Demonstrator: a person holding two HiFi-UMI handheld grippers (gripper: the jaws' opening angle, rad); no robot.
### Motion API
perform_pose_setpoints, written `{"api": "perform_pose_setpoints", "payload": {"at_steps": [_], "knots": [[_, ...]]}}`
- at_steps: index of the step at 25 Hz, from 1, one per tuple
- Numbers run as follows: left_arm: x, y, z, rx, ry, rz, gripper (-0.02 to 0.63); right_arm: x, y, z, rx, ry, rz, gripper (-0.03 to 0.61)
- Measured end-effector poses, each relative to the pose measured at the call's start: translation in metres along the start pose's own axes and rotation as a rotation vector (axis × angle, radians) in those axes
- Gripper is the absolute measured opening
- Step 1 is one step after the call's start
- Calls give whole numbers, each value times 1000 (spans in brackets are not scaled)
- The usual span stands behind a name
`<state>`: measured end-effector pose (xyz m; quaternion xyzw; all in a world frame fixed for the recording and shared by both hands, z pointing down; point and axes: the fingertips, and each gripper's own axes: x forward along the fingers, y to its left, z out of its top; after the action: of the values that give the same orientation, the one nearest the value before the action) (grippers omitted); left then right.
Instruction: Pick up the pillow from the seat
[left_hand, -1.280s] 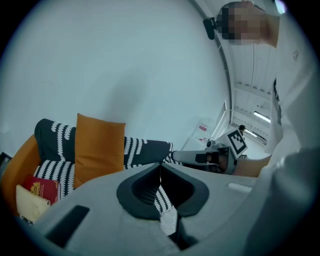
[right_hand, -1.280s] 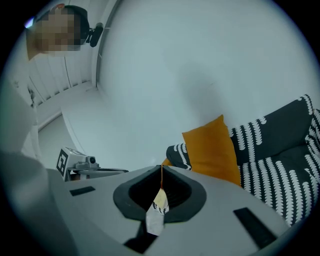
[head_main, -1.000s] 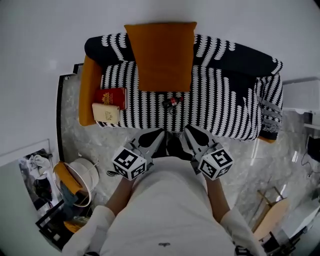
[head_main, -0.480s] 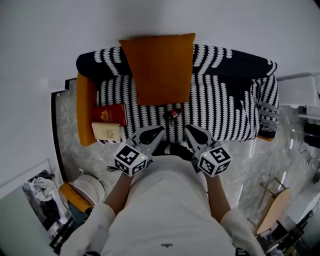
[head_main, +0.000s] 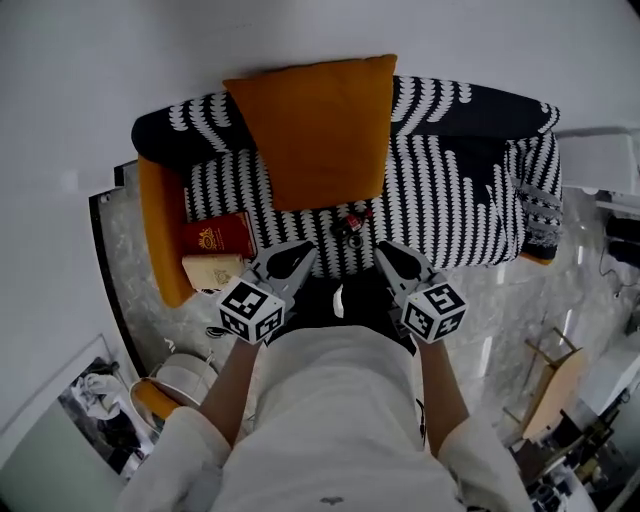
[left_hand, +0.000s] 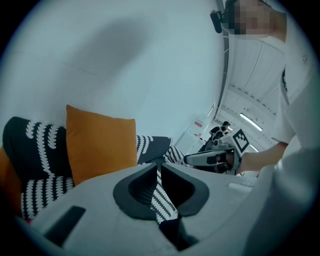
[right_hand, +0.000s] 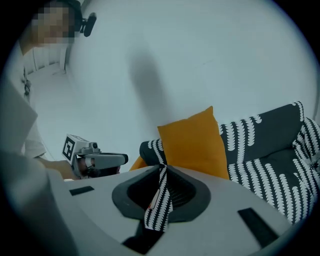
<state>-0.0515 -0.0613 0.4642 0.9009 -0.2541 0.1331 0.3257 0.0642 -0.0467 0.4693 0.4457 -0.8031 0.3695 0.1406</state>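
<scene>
sofa (head_main: 440, 200): striped cover | pillow (head_main: 312, 130): against backrest | floor (head_main: 505, 310): marbled

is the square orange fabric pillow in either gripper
No, the pillow leans on the striped sofa, clear of left gripper and right gripper.

Left tongs (head_main: 303, 250) and right tongs (head_main: 386, 250) now reach over the front edge of the sofa seat (head_main: 440, 215), formerly just short of it. The orange pillow (head_main: 310, 130) lies nearer ahead; the two books (head_main: 215, 250) now sit just left of the left tongs.
</scene>
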Motion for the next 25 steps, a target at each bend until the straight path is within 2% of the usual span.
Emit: {"api": "perform_pose_setpoints", "payload": {"at_steps": [6,13,21,23,25], "knots": [[11,37,-7,-57,22,8,18,29,-23,2,24,35,-15,8],[37,84,-35,-81,72,29,149,63,-67,-2,40,54,-31,8],[51,123,-45,-106,73,87,197,98,-106,-1,17,83,-41,9],[54,130,-45,-115,73,93,211,105,-111,-3,20,93,-36,29],[59,136,-46,-124,74,89,221,112,-117,-7,24,109,-33,101]]}}
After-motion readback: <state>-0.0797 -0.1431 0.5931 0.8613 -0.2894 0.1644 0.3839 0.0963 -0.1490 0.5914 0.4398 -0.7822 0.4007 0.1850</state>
